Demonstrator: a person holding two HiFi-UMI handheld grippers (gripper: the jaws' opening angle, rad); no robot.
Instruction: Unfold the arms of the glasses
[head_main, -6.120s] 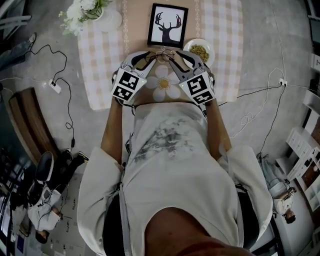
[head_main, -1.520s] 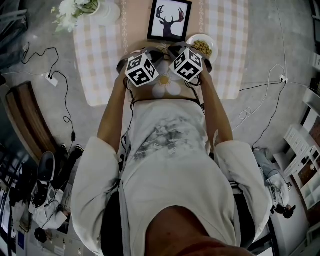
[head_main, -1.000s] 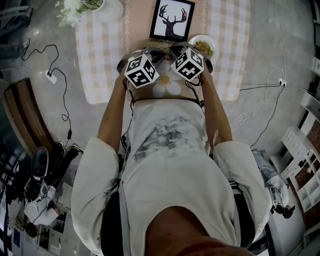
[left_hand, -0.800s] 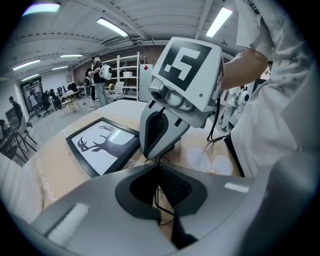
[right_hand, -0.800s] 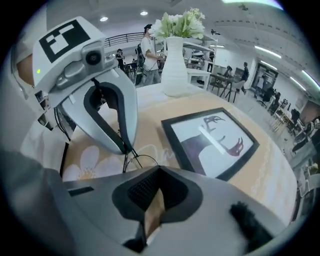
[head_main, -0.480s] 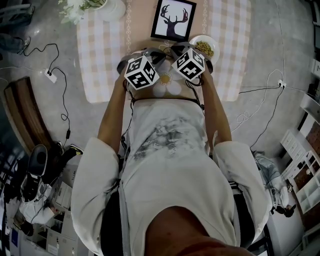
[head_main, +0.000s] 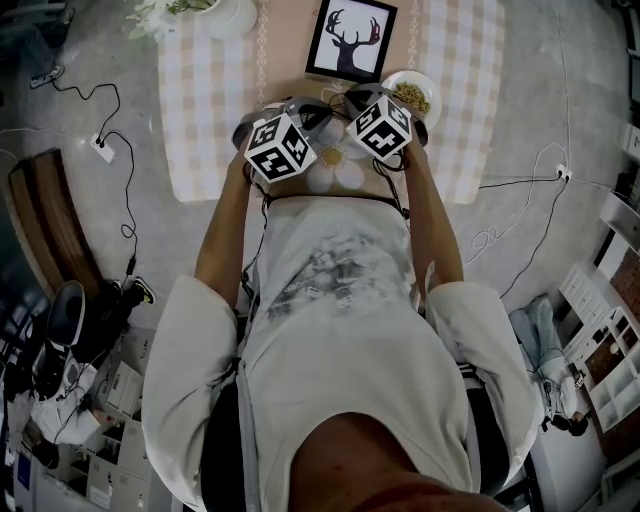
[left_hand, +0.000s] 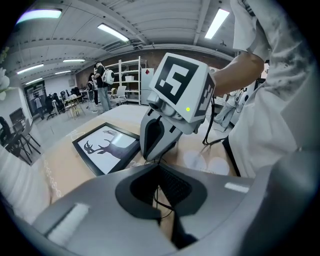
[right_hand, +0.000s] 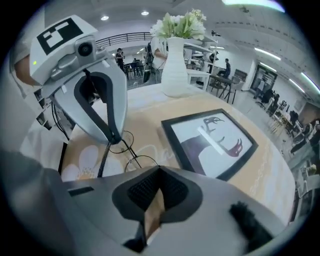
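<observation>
Round wire glasses (right_hand: 132, 152) showing only in the gripper views, marker cubes (head_main: 281, 147) covering them overhead, left hand-held gripper (right_hand: 114, 139) and right hand-held gripper (right_hand: 159, 175) both pinching shut on the thin frame.

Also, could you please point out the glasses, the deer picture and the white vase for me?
glasses (right_hand: 142, 161): right gripper view, on the nearer lens.
deer picture (right_hand: 210, 142): right gripper view, on the print.
white vase (right_hand: 176, 74): right gripper view, on its body.

Strip lights (left_hand: 115, 32) run across an open workshop ceiling (left_hand: 165, 20); white shelving (left_hand: 129, 80) stands at the far wall, cables (head_main: 520, 181) trail over grey floor (head_main: 560, 100)
</observation>
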